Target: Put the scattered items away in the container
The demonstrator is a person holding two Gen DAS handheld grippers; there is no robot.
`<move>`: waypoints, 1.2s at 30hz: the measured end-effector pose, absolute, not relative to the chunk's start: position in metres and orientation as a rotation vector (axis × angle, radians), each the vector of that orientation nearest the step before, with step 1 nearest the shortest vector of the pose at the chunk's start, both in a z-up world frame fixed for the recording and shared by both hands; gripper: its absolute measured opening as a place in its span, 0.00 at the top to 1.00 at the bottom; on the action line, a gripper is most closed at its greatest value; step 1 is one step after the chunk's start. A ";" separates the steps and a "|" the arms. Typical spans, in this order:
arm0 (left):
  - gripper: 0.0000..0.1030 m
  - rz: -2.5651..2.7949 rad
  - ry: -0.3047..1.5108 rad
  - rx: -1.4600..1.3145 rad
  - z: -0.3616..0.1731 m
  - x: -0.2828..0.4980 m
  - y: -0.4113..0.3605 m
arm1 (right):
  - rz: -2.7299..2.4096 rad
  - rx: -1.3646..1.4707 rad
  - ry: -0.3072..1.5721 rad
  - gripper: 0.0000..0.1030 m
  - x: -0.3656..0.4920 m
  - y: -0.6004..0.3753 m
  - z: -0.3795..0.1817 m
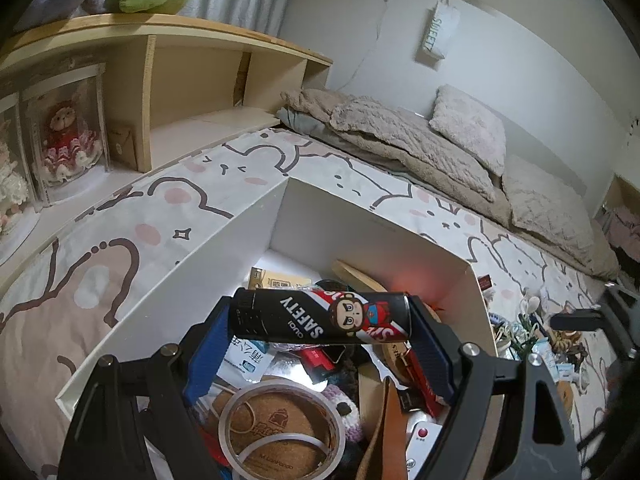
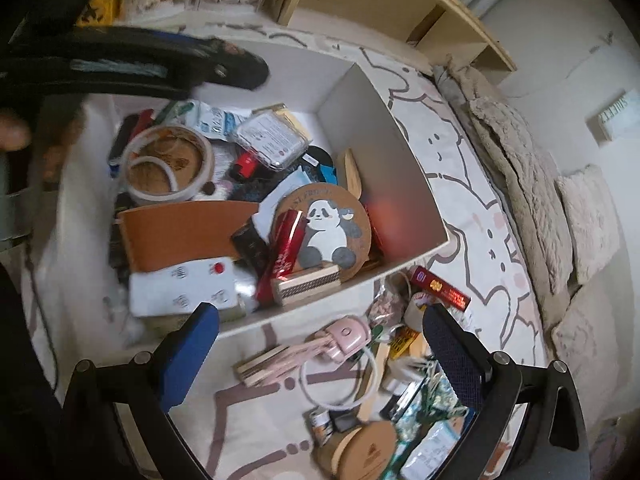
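So the left gripper (image 1: 320,320) is pinching a glossy black lighter (image 1: 320,317) end to end between its blue pads, a smooth cylinder with "SAFETY" lettering and a cartoon monkey in red, held crosswise right over the white box (image 1: 224,240). That box is stiff, matte card with straight walls, and it's already stuffed: a roll of clear tape (image 2: 167,165) sitting on a cork coaster, a floppy tan leather piece (image 2: 180,232), a round cork coaster with a panda (image 2: 326,230) leaning up against the far wall, a shiny red foil tube (image 2: 285,254), a white remote with a red button (image 2: 184,288). The right gripper (image 2: 324,340) has its jaws spread wide with nothing between them, hanging just outside the box's near wall over the leftover pile on the bed. Only the right wrist view shows that pile properly: a pink plastic gadget (image 2: 344,338), a thin white ring (image 2: 340,380), a red printed box (image 2: 440,290) and a wooden disc (image 2: 372,452); from the left wrist it's just a small jumble off to the side. There's also a blurry dark shape at top left of the right view, probably the left gripper, but it's too smeared to be sure. Everything sits on a soft bedsheet (image 1: 120,240) printed with brown-outlined bunnies and pink dots, with fuzzy beige blankets (image 1: 400,136) and pillows along a white wall, and a pale wooden shelf (image 1: 192,80) holding boxed dolls.
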State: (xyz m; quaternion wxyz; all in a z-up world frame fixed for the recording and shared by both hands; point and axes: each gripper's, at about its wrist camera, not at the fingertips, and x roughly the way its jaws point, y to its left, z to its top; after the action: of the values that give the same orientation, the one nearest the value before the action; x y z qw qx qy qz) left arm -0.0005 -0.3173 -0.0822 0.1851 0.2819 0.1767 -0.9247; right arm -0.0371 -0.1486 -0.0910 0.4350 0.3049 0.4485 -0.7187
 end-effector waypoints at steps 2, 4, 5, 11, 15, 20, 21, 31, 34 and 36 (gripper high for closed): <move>0.19 -2.605 0.491 0.802 -0.082 -0.001 -0.317 | -1.794 0.763 1.070 0.02 -0.031 -0.136 -0.089; 0.19 -2.602 0.491 0.815 -0.083 -0.002 -0.317 | -1.809 0.767 1.024 0.02 -0.025 -0.122 -0.089; 0.19 -2.600 0.488 0.818 -0.083 -0.003 -0.317 | -1.817 0.773 1.000 0.02 -0.023 -0.116 -0.089; 0.19 -2.583 0.463 0.867 -0.084 -0.009 -0.315 | -1.898 0.851 0.842 0.02 -0.013 -0.077 -0.104; 0.19 -2.588 0.398 0.946 -0.085 -0.019 -0.311 | -1.913 0.907 0.730 0.02 -0.009 -0.052 -0.112; 0.19 -2.594 0.328 1.078 -0.089 -0.032 -0.306 | -1.951 0.982 0.614 0.02 -0.010 -0.023 -0.119; 0.19 -2.588 0.319 1.100 -0.090 -0.034 -0.306 | -1.951 0.998 0.590 0.02 -0.010 -0.018 -0.121; 0.19 -2.515 0.282 1.351 -0.105 -0.057 -0.310 | -1.949 1.084 0.465 0.02 0.001 0.017 -0.141; 0.19 -2.503 0.268 1.418 -0.110 -0.062 -0.308 | -1.952 1.109 0.452 0.02 0.001 0.027 -0.147; 0.19 -2.492 0.260 1.462 -0.113 -0.065 -0.307 | -1.958 1.126 0.437 0.02 0.000 0.033 -0.150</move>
State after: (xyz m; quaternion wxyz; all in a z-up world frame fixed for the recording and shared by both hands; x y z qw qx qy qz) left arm -0.0650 -0.3069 -0.1130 0.1200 0.5003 0.0891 -0.8529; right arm 0.0000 0.0330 -0.1503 0.4084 0.4467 0.1734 -0.7769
